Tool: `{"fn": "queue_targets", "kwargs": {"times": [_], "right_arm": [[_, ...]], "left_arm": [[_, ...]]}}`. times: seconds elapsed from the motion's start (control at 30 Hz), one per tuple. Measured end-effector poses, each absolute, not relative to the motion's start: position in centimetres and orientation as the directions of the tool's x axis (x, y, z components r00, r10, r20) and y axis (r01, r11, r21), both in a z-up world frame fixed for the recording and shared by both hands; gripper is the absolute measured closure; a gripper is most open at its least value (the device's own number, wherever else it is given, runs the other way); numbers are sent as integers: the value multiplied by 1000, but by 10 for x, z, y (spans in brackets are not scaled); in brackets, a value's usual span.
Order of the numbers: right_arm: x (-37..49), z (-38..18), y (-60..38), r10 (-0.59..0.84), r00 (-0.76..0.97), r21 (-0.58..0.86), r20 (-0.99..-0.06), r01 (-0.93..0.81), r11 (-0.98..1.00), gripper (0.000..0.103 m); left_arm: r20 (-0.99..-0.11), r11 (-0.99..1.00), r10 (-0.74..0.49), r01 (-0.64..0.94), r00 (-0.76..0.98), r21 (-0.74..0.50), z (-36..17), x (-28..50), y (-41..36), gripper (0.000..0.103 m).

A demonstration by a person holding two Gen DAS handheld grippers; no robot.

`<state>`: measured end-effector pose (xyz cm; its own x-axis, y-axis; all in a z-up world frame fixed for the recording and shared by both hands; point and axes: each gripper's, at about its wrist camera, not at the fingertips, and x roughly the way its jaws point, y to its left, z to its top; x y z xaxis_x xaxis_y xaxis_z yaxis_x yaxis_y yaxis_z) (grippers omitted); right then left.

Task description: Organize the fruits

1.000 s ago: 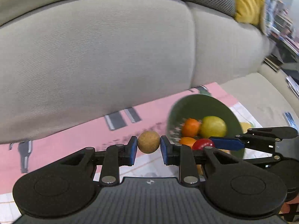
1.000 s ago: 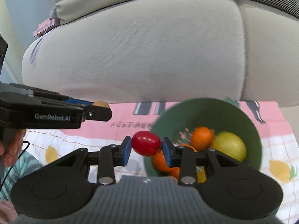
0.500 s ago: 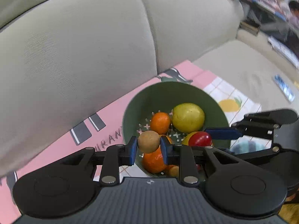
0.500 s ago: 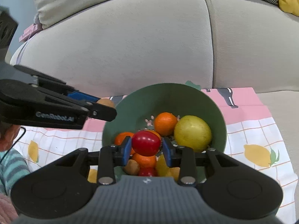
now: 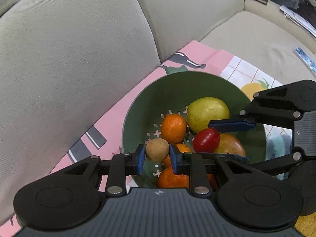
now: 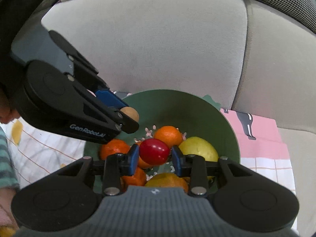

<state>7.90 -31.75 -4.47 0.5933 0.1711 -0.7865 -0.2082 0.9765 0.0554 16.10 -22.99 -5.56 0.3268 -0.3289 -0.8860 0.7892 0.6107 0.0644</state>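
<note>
1. While both grippers are held over the green bowl (image 5: 177,85), a small round tan fruit (image 5: 157,150) is clamped between the blue pads of the left gripper (image 5: 157,154), above the near-left part of the bowl.
2. A glossy red fruit (image 6: 154,151) is clamped between the pads of the right gripper (image 6: 154,156), above the middle of the bowl; in the left wrist view the same red fruit (image 5: 206,140) is seen pinched from the right side.
3. The bowl is seen to be perforated at the bottom with cross-shaped holes. It is occupied by a large yellow-green fruit (image 5: 207,113) at the far right, an orange (image 5: 173,128) just beside it, further oranges (image 6: 114,148) nearer the cameras, and a yellow-orange fruit (image 5: 230,145) partly hidden behind the red one.
4. The bowl floor directly beneath both held fruits is largely covered by the piled fruit, so little bare bottom is shown there.
5. In the right wrist view, the left side of the bowl is screened by the body of the left gripper (image 6: 129,116).
6. The bowl is set on a pink and checked cloth (image 5: 122,116) printed with lemons, which is spread on a beige sofa seat (image 5: 256,43).
7. The sofa back cushions (image 6: 148,45) rise immediately behind the bowl.
8. A striped sleeve (image 6: 6,158) is visible at the left edge of the right wrist view.
</note>
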Motion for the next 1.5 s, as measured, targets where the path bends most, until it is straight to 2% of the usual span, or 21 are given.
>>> {"fn": "queue_targets", "kwargs": {"times": [0.23, 0.7, 0.83, 1.0, 1.23, 1.3, 1.37, 1.5], "right_arm": [[83, -57, -309, 125, 589, -40, -798, -259, 965, 70], [88, -69, -302, 128, 567, -53, -814, -291, 955, 70], [89, -69, -302, 125, 563, -54, -817, -291, 955, 70], [90, -69, -300, 110, 558, -68, -823, -288, 955, 69], [85, -57, -296, 80, 574, -94, -815, -268, 959, 58], [84, -51, -296, 69, 579, -96, -813, -249, 964, 52], [81, -42, -297, 56, 594, -95, -803, -220, 971, 40], [73, -23, -299, 64, 610, -53, -790, -172, 984, 37]], "left_arm": [[-901, 589, -312, 805, 303, 67, -71, 168, -238, 73], [-897, 574, -350, 818, 270, 22, -87, 178, -240, 71], [-896, 562, -360, 827, 261, 15, -88, 177, -239, 69], [-891, 563, -375, 826, 255, -1, -85, 177, -235, 58], [-874, 582, -397, 813, 280, -3, -67, 169, -220, 58], [-865, 589, -406, 808, 297, 1, -58, 165, -214, 58], [-852, 601, -415, 799, 319, 6, -48, 161, -207, 57], [-822, 630, -436, 777, 367, 13, -24, 152, -190, 56]]}}
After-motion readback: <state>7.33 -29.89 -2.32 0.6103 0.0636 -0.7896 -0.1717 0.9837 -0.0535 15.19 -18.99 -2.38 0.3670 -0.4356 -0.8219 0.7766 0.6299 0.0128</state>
